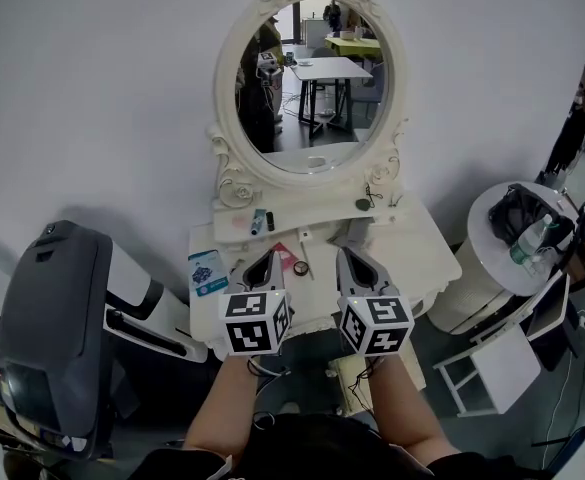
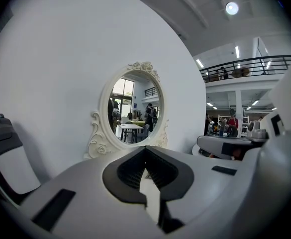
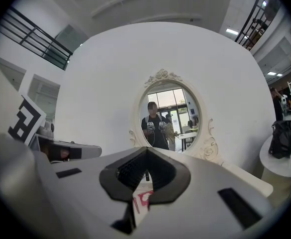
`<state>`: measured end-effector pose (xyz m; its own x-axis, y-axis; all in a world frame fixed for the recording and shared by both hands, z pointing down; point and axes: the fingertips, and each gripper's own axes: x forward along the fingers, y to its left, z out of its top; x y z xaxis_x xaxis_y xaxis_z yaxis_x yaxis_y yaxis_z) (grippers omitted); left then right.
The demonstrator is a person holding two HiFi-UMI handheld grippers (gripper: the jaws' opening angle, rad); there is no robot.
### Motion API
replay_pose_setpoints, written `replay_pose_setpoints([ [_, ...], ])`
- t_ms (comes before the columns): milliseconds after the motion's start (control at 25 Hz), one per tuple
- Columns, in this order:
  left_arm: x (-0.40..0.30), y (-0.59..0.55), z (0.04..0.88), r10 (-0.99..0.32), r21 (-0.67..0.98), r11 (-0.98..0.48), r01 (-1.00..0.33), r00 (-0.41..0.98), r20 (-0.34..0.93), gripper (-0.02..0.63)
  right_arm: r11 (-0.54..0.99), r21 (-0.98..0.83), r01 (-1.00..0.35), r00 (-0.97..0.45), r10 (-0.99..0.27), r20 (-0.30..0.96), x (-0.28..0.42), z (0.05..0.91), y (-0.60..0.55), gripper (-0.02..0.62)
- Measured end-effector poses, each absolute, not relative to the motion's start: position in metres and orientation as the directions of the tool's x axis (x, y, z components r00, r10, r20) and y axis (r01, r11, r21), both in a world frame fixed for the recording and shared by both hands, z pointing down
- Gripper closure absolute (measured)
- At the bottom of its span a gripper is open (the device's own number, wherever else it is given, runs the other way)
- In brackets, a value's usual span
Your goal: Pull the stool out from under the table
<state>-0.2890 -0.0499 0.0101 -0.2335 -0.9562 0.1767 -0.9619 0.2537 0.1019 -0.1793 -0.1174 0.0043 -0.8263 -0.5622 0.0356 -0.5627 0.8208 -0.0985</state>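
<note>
Stool not made out; judged tucked in the dark gap below both claws, under the white carved vanity counter (image 1: pixel 427 248). Left claw (image 1: pixel 268 260) and right claw (image 1: pixel 346 258) hover above the counter, jaws together, empty. Next, as I judge it: lower, open, grip the stool.

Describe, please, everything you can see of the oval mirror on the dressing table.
The oval mirror stands upright at the back of the white dressing table, on a low raised shelf, close before a white wall. Its cream frame looks carved, with roses on top and scrolls at both lower sides. The glass reflects a room with tables.
</note>
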Motion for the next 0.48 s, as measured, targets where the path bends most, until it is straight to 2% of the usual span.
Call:
replay_pose_setpoints([
  [480, -0.273, -0.056, 0.015, -0.958, 0.083, 0.241, -0.967, -0.223, 0.179, 0.603, 0.804, -0.126, -0.581, -0.814, -0.579, 0.056, -0.152, 0.017, -0.131, 0.589],
])
